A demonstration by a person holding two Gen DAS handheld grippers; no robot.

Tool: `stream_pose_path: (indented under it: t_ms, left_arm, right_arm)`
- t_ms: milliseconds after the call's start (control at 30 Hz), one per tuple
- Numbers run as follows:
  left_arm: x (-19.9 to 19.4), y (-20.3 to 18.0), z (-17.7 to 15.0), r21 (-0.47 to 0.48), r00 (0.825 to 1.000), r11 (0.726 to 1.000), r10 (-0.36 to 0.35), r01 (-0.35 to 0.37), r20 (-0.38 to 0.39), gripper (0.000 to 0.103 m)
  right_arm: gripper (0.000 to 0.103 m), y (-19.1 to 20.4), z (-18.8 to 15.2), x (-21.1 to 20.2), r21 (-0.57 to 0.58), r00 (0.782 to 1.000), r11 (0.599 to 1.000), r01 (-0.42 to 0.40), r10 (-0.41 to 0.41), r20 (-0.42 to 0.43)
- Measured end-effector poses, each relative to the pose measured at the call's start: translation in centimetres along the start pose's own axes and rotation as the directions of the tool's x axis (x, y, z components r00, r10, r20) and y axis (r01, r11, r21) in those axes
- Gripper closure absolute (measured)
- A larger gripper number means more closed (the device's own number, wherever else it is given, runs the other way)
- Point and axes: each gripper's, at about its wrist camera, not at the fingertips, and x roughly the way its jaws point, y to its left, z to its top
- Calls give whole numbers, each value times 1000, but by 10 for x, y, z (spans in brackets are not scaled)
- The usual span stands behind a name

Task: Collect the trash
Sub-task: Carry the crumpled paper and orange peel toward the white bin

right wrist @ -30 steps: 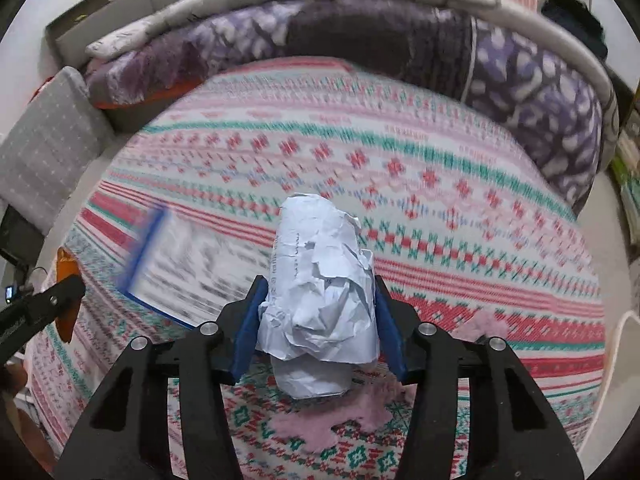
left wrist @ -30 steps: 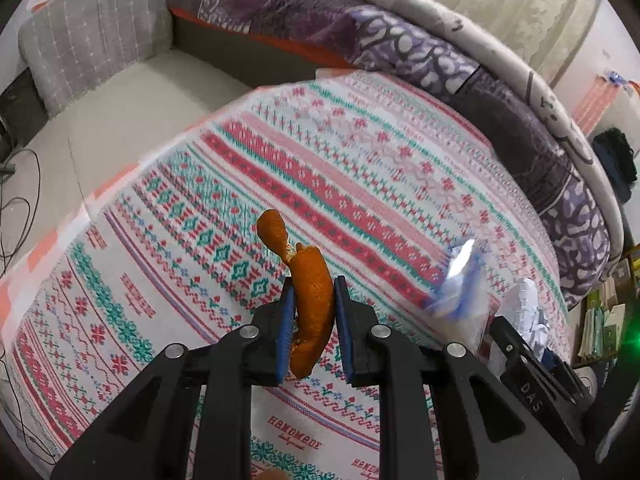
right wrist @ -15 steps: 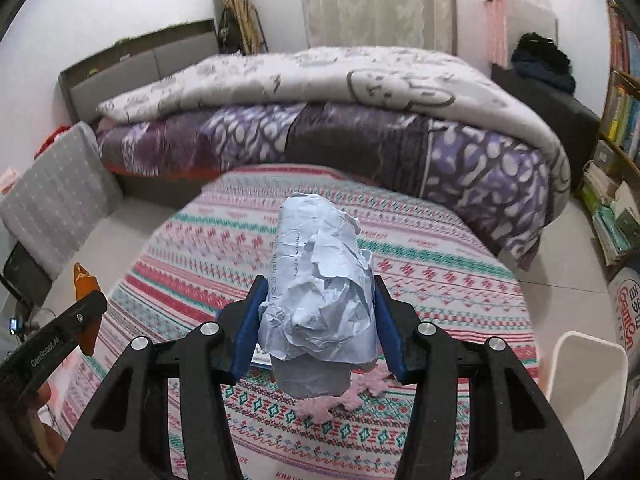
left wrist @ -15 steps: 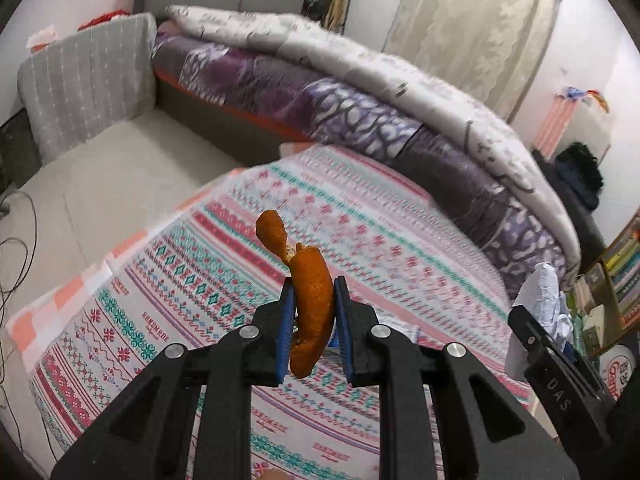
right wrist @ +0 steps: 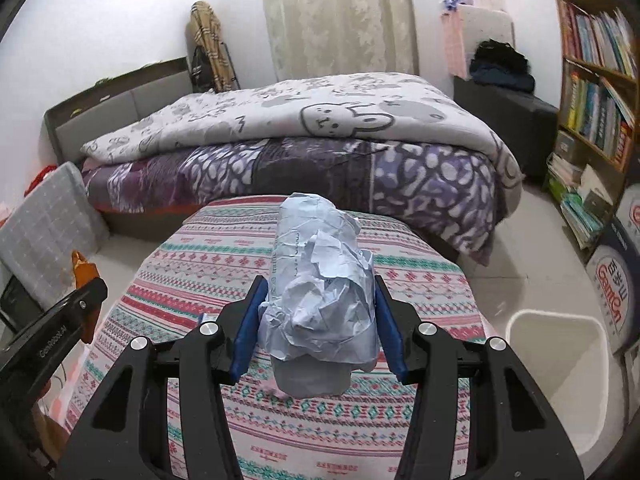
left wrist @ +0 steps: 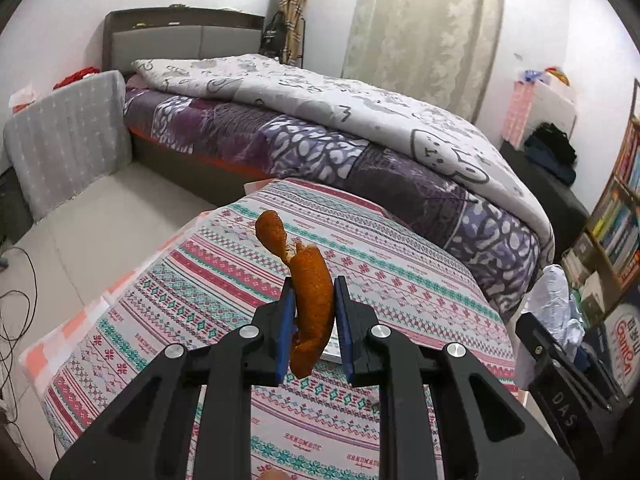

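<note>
Right wrist view now looks out level across the room, where a second ago it stared almost straight down at the patterned cloth on the bench (right wrist: 420, 280); I have lifted both tools well up and away from it. That lift brings the white bin (right wrist: 560, 364) into sight at the lower right, standing on the floor just beside the bench, so I judge the pick-up done and the carry to the bin as the step in hand.

The right gripper (right wrist: 318, 320) has its fingers spread fairly wide and pressed against both sides of a crumpled paper wad (right wrist: 320, 300), which bulges above and below the blue pads. The left gripper (left wrist: 312, 316) has its fingers nearly closed, pinching an orange peel (left wrist: 310, 300) that curls up past the tips and hangs a little below them. Neither piece has slipped in its grip through the lift.

As for the bin, what I can see of its inside looks bare and white (the bottom is out of view, so I cannot say whether anything lies there). It sits on the right gripper's side; the peel has farther to travel. A flat printed packet (left wrist: 332, 350) is still on the cloth behind the left fingers.
</note>
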Motion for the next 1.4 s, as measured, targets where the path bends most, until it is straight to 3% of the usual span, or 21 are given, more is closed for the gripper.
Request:
stream_pose_path:
  t_ms: [100,233,667,1400]
  left_arm:
    - [-1,-12,-4,24,1000,1000,-3,3,2,83]
    - [-2,-30,-7,49,1000,999,-14,13,4,83]
    - [-18,-88,-11,101,996,992,-84,81,25,83]
    - [-30,-176,-39,218,980,956,-197,196,-13,83]
  right_arm:
    - [54,-17,-10,-2,16,1000,1000,23,-24,14]
    - [54,-38,-12,4,77,999,997,21,-18,-33]
    - [54,-97,2,-28,131,996,988,82,-85,18]
    - [53,-189,1,-58,249,973,942,227,-232,-7]
